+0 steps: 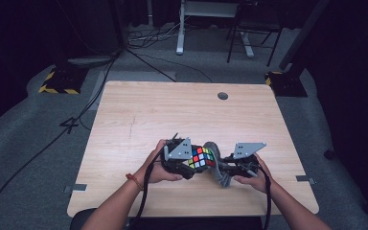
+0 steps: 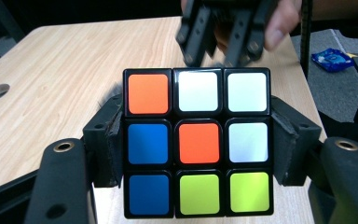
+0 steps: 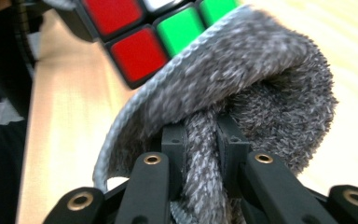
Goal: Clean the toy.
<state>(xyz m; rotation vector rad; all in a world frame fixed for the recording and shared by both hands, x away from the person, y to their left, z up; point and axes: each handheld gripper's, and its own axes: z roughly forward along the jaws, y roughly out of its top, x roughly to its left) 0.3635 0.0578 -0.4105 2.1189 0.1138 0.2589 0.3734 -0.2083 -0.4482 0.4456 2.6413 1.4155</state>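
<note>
A scrambled puzzle cube (image 1: 201,157) is held just above the table's near middle, with my left gripper (image 1: 188,163) shut on its two sides. In the left gripper view the cube (image 2: 196,142) shows orange, white, blue and yellow-green stickers between the padded jaws. My right gripper (image 1: 224,165) is shut on a grey fluffy cloth (image 1: 215,160) that lies against the cube's right side. In the right gripper view the cloth (image 3: 242,88) bunches between the jaws and covers part of the cube (image 3: 135,51), whose red and green stickers show above it.
The light wooden table (image 1: 172,115) has a round cable hole (image 1: 223,96) near its far edge. Beyond it, on the grey floor, are cables, a desk leg (image 1: 179,33) and yellow-black striped stands (image 1: 60,81). A blue packet (image 2: 333,58) lies on the floor.
</note>
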